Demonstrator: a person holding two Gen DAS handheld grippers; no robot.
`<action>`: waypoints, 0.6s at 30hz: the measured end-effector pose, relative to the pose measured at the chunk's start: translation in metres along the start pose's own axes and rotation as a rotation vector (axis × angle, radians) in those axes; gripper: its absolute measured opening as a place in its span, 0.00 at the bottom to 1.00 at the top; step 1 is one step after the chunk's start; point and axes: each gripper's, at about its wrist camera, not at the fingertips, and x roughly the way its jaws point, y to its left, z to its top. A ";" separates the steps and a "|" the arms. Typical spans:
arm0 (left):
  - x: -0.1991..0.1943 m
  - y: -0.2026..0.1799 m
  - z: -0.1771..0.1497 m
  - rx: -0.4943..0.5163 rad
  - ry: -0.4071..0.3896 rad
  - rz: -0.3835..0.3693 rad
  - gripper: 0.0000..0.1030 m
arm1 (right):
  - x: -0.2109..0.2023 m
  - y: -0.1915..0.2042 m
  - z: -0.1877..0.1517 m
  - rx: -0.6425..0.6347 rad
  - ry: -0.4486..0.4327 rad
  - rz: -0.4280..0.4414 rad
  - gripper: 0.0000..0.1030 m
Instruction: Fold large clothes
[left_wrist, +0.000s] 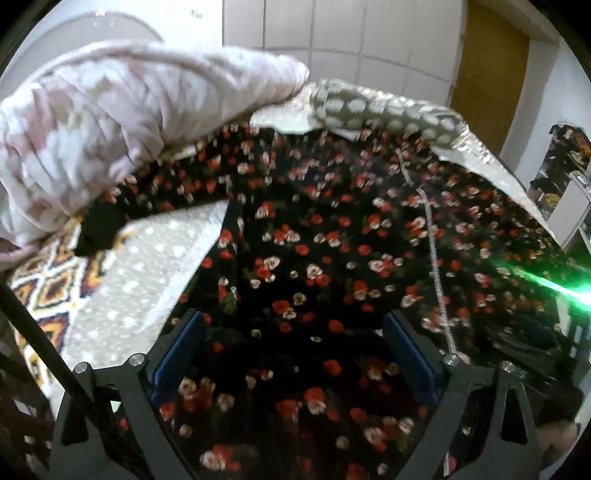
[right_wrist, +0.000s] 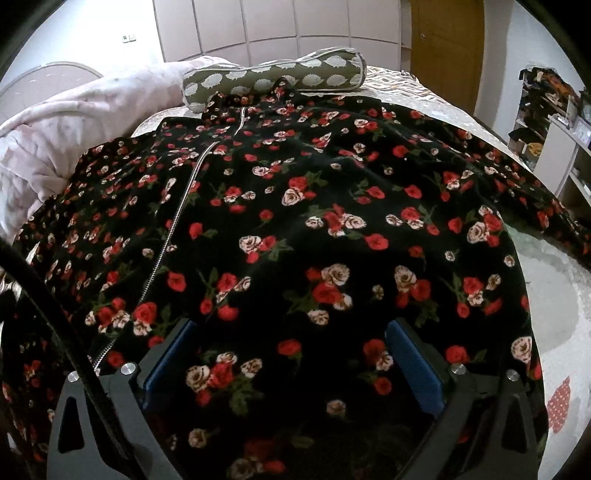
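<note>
The right wrist view shows the flowery black jacket (right_wrist: 295, 221) spread flat across the middle, both grippers (right_wrist: 291, 365) (left_wrist: 295, 354) wide open and empty, so next they must grab an edge.

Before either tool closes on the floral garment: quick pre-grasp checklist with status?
1. Left tool open: ok, both blue pads stand wide apart.
2. Right tool open: ok, pads wide apart, nothing pinched.
3. Floral garment spread on the bed: ok, laid out mostly flat with the zipper running down it.
4. Fabric between the pads: cannot tell, cloth lies under both tools but contact is unclear.
5. Clutter near the garment: not ok, the spotted bolster pillow touches the collar end and the pink blanket lies against one side.
6. Left wrist view sharp enough to aim: not ok, it is motion-blurred.
</note>
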 end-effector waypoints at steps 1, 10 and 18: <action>-0.006 -0.001 -0.001 0.004 -0.020 0.008 0.94 | 0.000 -0.001 0.000 0.000 -0.001 -0.001 1.00; -0.037 -0.014 -0.021 0.040 -0.103 -0.018 0.94 | -0.002 0.002 -0.002 -0.007 -0.012 -0.024 1.00; -0.045 -0.034 -0.039 0.093 -0.097 -0.090 0.94 | -0.002 0.003 -0.003 -0.009 -0.015 -0.025 1.00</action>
